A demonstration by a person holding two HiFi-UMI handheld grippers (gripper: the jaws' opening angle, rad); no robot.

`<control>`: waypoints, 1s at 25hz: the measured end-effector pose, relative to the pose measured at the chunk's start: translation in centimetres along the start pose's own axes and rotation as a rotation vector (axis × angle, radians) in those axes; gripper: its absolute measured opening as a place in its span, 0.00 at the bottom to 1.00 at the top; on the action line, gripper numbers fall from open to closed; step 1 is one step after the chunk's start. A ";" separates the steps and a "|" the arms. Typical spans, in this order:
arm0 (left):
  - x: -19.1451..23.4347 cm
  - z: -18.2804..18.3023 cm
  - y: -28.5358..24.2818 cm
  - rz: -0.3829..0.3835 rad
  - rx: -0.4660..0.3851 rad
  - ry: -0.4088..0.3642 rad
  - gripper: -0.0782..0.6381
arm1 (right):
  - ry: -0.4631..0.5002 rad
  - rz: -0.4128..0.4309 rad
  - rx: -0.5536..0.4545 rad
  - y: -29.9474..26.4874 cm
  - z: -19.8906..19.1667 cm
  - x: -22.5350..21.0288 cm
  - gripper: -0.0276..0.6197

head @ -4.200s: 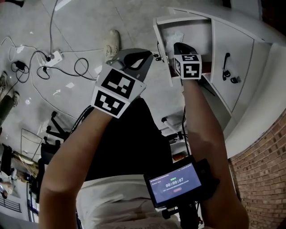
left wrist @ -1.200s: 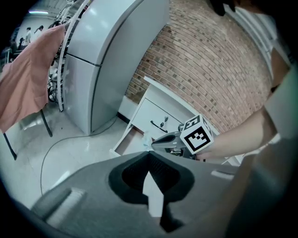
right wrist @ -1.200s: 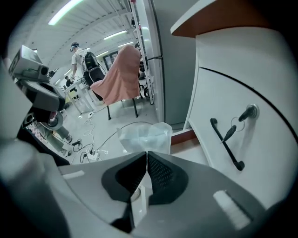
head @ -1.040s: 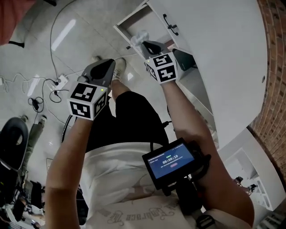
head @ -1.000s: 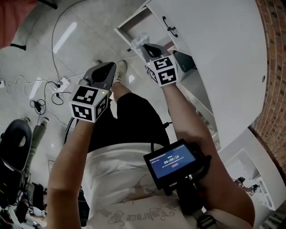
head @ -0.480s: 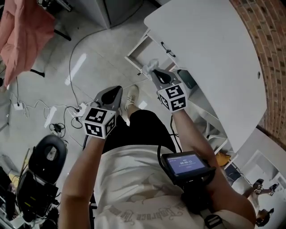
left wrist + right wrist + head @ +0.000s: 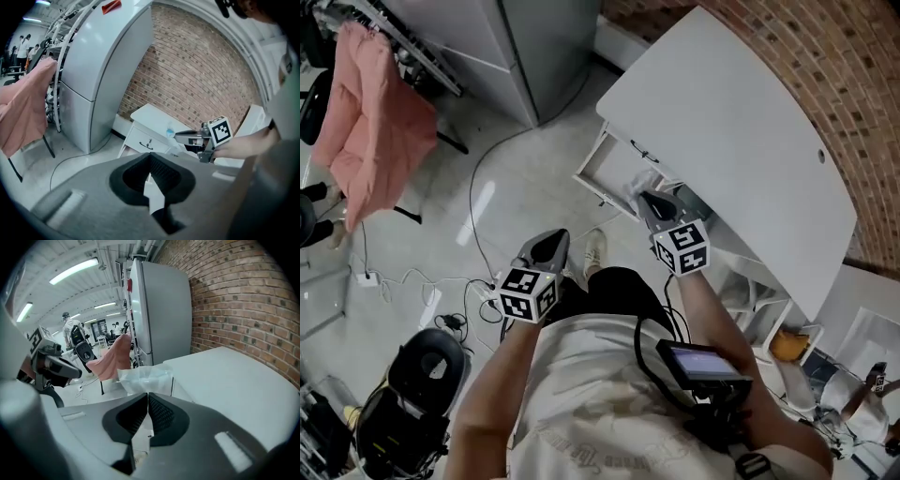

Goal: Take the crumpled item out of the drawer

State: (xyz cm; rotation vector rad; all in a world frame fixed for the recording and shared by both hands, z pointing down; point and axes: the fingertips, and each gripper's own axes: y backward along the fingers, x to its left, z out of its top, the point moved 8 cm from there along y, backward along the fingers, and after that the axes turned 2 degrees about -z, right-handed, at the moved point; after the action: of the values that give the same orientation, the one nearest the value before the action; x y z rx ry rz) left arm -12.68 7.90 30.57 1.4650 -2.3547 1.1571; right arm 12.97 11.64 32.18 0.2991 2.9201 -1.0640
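The crumpled item [image 7: 641, 182], a wad of clear plastic wrap, sticks out past the tips of my right gripper [image 7: 650, 201], which is shut on it. In the right gripper view the wad [image 7: 144, 377] hangs in the air in front of the white cabinet top [image 7: 234, 376]. The open drawer [image 7: 611, 169] of the cabinet [image 7: 731, 131] lies just beyond and below the wad. My left gripper [image 7: 551, 246] is held lower left over the floor, shut with nothing in it [image 7: 151, 157]. From the left gripper view I see the right gripper [image 7: 186, 136] and the wad [image 7: 170, 132].
A tall grey refrigerator [image 7: 534, 47] stands behind the cabinet, with a pink cloth [image 7: 380, 103] on a rack to its left. Cables [image 7: 412, 281] run over the floor, and a black chair [image 7: 431, 361] is at lower left. A small screen [image 7: 698, 361] is strapped to the right forearm.
My view has pulled back and up, so more of the room shows. The right gripper has carried the wad up out of the drawer. The left gripper stayed shut and low.
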 end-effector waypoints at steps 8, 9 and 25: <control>-3.0 3.3 1.5 -0.086 -0.031 -0.100 0.11 | -0.030 -0.058 -0.094 5.3 1.2 0.2 0.07; -3.3 3.6 1.7 -0.096 -0.034 -0.110 0.11 | -0.032 -0.064 -0.108 6.0 1.3 0.3 0.07; -4.5 6.5 4.9 -0.175 -0.086 -0.228 0.11 | -0.013 -0.066 -0.294 13.3 3.7 4.9 0.07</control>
State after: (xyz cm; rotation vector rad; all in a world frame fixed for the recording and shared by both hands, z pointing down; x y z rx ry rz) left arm -12.60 7.89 21.30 1.8150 -2.3232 0.8766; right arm 10.49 20.04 20.50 0.1868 3.0356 -0.6236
